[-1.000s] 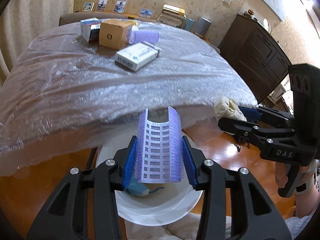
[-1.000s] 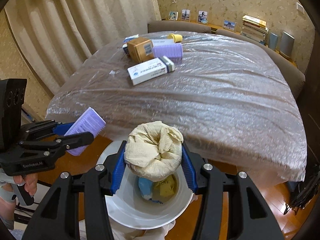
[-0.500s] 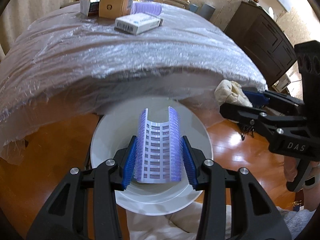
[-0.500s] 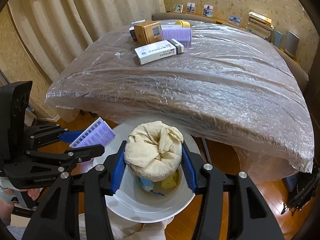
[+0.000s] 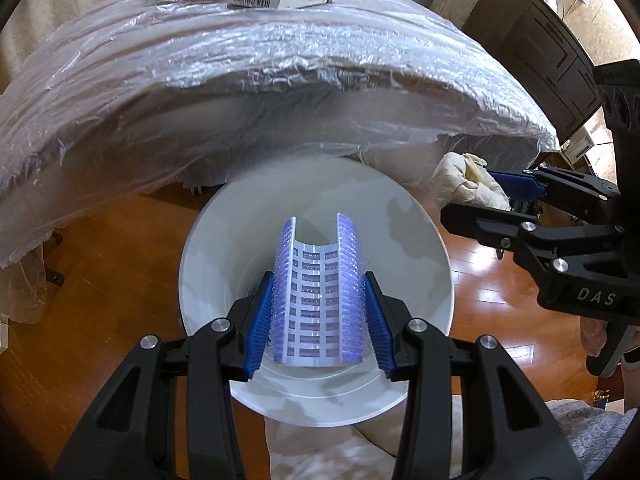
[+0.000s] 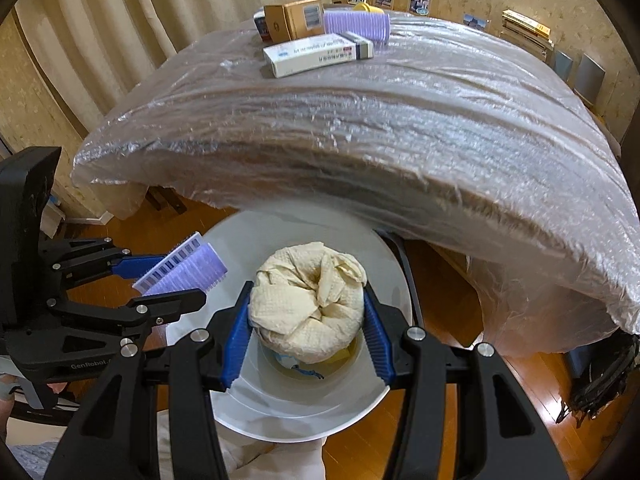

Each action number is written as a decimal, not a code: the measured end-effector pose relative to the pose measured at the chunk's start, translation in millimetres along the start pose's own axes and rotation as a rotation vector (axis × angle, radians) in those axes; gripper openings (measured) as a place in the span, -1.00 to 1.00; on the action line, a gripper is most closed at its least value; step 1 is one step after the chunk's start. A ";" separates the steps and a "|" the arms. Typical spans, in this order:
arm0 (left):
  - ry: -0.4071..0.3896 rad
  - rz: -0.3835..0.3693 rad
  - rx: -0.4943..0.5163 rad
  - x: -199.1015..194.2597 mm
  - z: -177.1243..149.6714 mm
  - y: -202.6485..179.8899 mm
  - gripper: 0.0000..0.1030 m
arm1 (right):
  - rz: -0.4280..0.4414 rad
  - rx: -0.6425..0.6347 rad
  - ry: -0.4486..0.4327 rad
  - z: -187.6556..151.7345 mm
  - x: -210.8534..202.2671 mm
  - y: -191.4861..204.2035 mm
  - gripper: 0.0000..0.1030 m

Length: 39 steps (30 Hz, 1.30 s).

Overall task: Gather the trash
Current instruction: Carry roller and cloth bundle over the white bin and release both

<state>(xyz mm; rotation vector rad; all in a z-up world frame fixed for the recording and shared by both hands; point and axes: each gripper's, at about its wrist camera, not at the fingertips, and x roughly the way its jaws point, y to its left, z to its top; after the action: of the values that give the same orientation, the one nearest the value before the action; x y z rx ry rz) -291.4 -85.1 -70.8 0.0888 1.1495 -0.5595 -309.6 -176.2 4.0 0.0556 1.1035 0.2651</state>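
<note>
Left tongs [image 5: 319, 316] clenched on a purple hair roller [image 5: 318, 296] and right tongs [image 6: 307, 332] clenched on a wadded paper towel [image 6: 308, 304], both held directly above the white bin [image 5: 416, 240] beside the desk [image 5: 240, 92], evidently positioned for dropping in.

A bin [image 6: 384, 264] stands on the floor [image 6: 444, 300] just before the near edge of the tabletop [image 6: 400, 120]. Over its mouth the left tool [image 5: 318, 312] holds a hair roller half [image 5: 318, 300] and, to its right, the right tool [image 6: 306, 336] holds a wad of paper [image 6: 308, 308], with other scraps [image 6: 296, 364] in the bin beneath the wad. On the far part of the tabletop lies a flat carton [image 6: 320, 54], and behind it stand a cardboard box [image 6: 294, 20] to the left and a whole roller [image 6: 356, 26] to the right.
</note>
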 end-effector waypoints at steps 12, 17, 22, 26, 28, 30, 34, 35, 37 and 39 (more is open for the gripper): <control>0.044 0.022 0.019 22.5 -5.7 7.8 -0.13 | -0.005 -0.001 0.057 -6.3 26.2 2.3 -0.03; 0.068 0.035 0.033 31.4 -8.1 11.6 -0.13 | -0.011 0.002 0.080 -8.4 37.5 3.6 -0.03; 0.087 0.037 0.031 41.7 -7.8 12.1 -0.13 | -0.018 0.010 0.102 -9.5 48.8 5.7 -0.03; 0.106 0.038 0.034 50.6 -7.0 14.1 -0.13 | -0.024 0.015 0.121 -10.8 57.7 5.0 -0.03; 0.116 0.039 0.036 55.0 -4.9 13.3 -0.13 | -0.027 0.016 0.128 -11.2 60.9 4.6 -0.03; 0.122 0.041 0.037 59.0 -4.4 16.4 -0.13 | -0.029 0.017 0.137 -10.1 64.3 3.4 -0.03; 0.135 0.044 0.039 68.3 -3.0 19.3 -0.13 | -0.032 0.021 0.151 -11.5 70.6 3.7 -0.03; 0.138 0.044 0.040 69.9 -2.3 19.3 -0.13 | -0.033 0.021 0.152 -12.7 70.9 4.1 -0.03; 0.143 0.048 0.046 73.9 -0.5 17.5 -0.13 | -0.034 0.021 0.157 -12.6 71.3 4.4 -0.03; 0.146 0.048 0.049 75.8 -0.2 16.7 -0.13 | -0.037 0.025 0.162 -12.9 72.6 5.5 -0.03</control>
<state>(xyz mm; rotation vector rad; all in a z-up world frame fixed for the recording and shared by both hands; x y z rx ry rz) -262.0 -99.1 -141.3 0.2012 1.2728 -0.5455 -291.4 -154.6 -64.3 0.0367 1.2677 0.2253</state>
